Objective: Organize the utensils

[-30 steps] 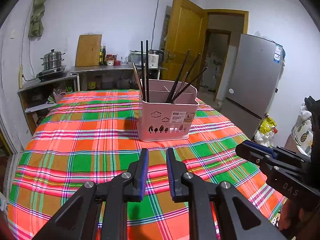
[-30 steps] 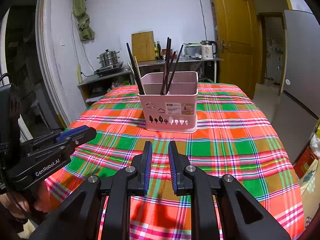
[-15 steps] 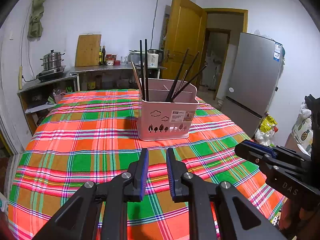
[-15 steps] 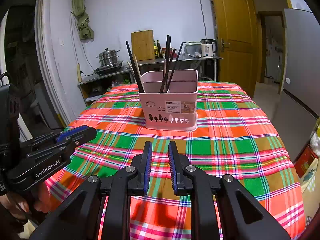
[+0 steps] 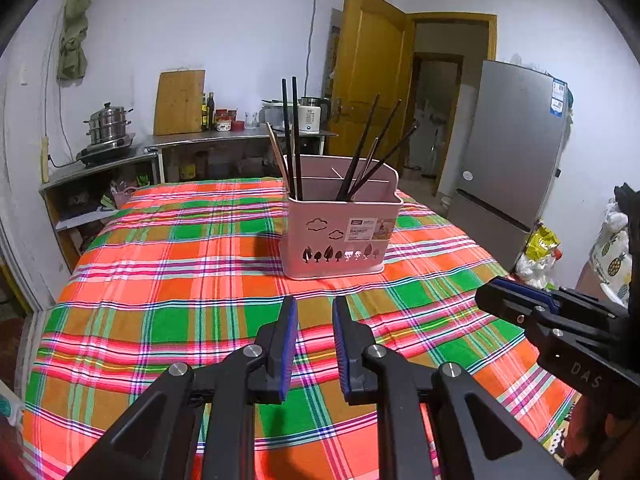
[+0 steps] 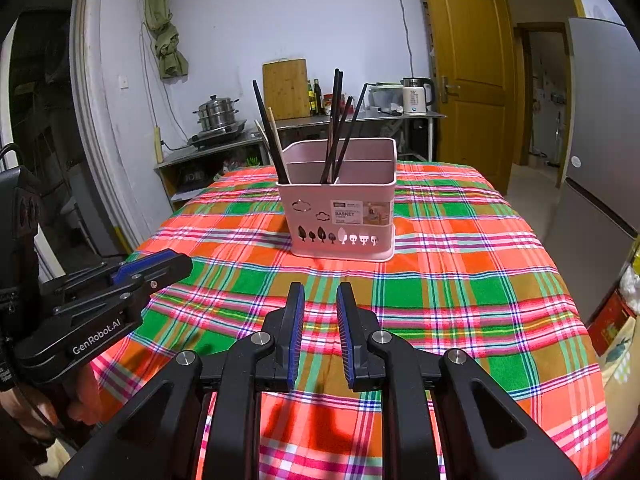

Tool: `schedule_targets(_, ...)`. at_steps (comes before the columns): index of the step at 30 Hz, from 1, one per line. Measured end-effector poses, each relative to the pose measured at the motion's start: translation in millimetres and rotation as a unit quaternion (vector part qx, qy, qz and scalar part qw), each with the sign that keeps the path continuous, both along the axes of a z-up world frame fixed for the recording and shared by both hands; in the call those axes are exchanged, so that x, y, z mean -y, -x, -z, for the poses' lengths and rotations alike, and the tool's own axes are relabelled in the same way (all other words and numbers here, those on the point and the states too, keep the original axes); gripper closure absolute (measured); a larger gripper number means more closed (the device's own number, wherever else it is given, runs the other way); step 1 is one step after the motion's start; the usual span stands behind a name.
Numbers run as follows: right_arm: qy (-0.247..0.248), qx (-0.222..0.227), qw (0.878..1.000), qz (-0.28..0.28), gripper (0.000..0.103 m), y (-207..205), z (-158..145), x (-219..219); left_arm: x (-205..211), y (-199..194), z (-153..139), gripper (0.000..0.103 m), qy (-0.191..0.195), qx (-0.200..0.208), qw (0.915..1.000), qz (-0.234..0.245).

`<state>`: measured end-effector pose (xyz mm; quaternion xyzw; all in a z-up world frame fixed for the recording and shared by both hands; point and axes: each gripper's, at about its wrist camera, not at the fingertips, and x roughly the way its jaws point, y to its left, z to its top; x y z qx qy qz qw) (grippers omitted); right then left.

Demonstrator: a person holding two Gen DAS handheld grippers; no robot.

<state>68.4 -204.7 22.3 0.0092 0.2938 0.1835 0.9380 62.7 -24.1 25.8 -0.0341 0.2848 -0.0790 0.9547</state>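
Nearest, bottom centre of the left wrist view, the left gripper [image 5: 315, 316] had its 2 blue-padded fingers [image 5: 289, 340] a narrow gap apart w/ nothing between them, hovering over the plaid tablecloth [image 5: 168, 280]; prob. parked empty because no loose utensil lay on the cloth to grab. Same in the right wrist view: the right gripper [image 6: 319, 304], bottom centre, jaws slightly apart & empty, pointed straight at the holder, which reads as lining up for a reach. Each gripper also showed at the other view's edge, lower right & lower left, so the 2 sat side by side at the near table edge. Mid-frame, well apart from both, the pink utensil basket [image 5: 340, 236] stood upright on the cloth, label side facing the cams. The dark chopsticks [image 5: 294, 132] were already in it, 2 upright in the left compartment & approx. 3 leaning right from the next one; exact compartment hard to tell. Far back: the cutting board [image 5: 179, 102] against the wall, upper left, & the fridge [image 5: 508, 148] at right.
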Motion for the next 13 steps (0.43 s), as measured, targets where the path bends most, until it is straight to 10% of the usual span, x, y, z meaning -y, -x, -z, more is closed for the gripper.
schedule_targets(13, -0.001, -0.002, 1.000, 0.001, 0.086, 0.0, 0.9, 0.9, 0.0, 1.0, 0.0, 0.086, -0.007, 0.004, 1.0000, 0.002)
